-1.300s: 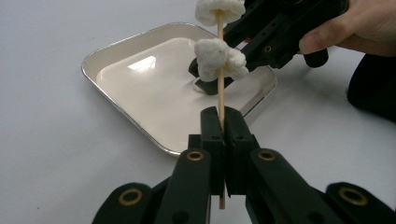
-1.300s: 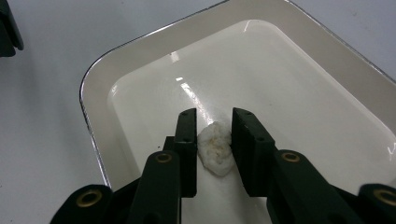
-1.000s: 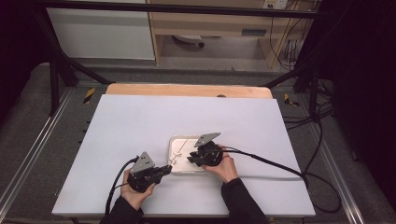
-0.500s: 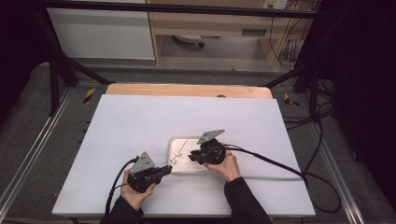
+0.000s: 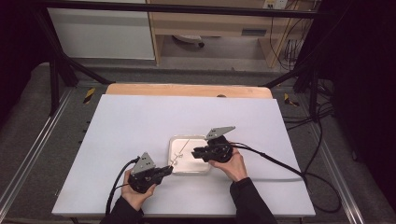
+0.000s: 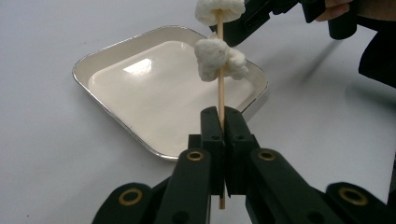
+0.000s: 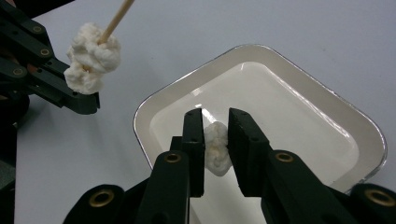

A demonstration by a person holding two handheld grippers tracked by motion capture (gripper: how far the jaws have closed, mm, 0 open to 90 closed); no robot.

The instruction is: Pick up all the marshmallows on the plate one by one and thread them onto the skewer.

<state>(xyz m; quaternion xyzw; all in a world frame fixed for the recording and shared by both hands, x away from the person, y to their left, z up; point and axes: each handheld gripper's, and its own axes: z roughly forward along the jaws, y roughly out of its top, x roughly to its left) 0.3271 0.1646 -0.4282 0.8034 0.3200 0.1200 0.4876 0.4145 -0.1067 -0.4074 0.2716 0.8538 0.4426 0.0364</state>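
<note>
We count one wooden skewer, clamped upright between the fully closed jaws of the left tool, its lower end poking out below the pads. In the left gripper view two white, fluffy lumps sit on the skewer: a lower lump threaded on the stick above the tray's far corner, and an upper lump cut off by the top edge, so we cannot tell its full shape or where the stick ends. The right gripper view gives one lump on the stick at ten o'clock, with the stick running out of frame at the top, and we cannot tell which of the two it is.

A third piece, the loose lump, sits pinched between the narrowly parted jaws of the right tool, held above the tray; its lower part is hidden behind the jaws.

There is one tray, white enamel with a metal rim, shallow and with rounded corners, and nothing lies on its floor in either gripper view. Its near corner is covered by the left tool's jaws in the left gripper view.

From the high view the tray lies at the middle of the white desk, towards six o'clock, with the left tool at its seven o'clock corner and the right tool at three o'clock. There the skewer is a thin slanted line and the lumps are too small to make out.
</note>
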